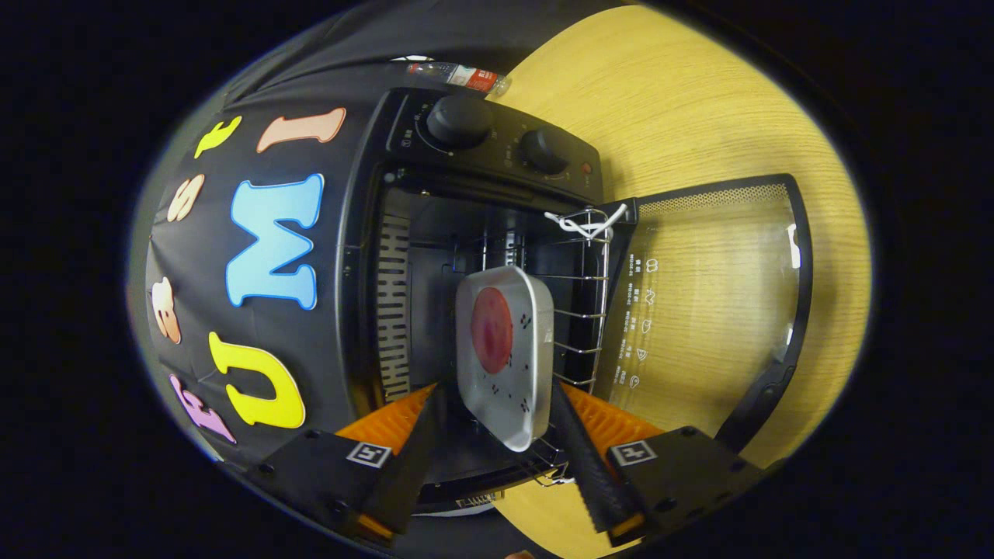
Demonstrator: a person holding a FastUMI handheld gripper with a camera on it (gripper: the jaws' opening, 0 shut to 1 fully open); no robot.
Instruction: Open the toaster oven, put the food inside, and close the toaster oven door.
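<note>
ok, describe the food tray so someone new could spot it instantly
Find the black toaster oven on the wooden table, its glass door swung open. The tray sits at the oven's mouth by the wire rack, between the gripper fingers. It is the only pale metal piece, carrying one round red slice.

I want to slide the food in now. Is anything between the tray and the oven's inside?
Nothing visible blocks it. The door is swung fully open, and the tray with the red food, held in the gripper, already faces the oven cavity over the wire rack.
</note>
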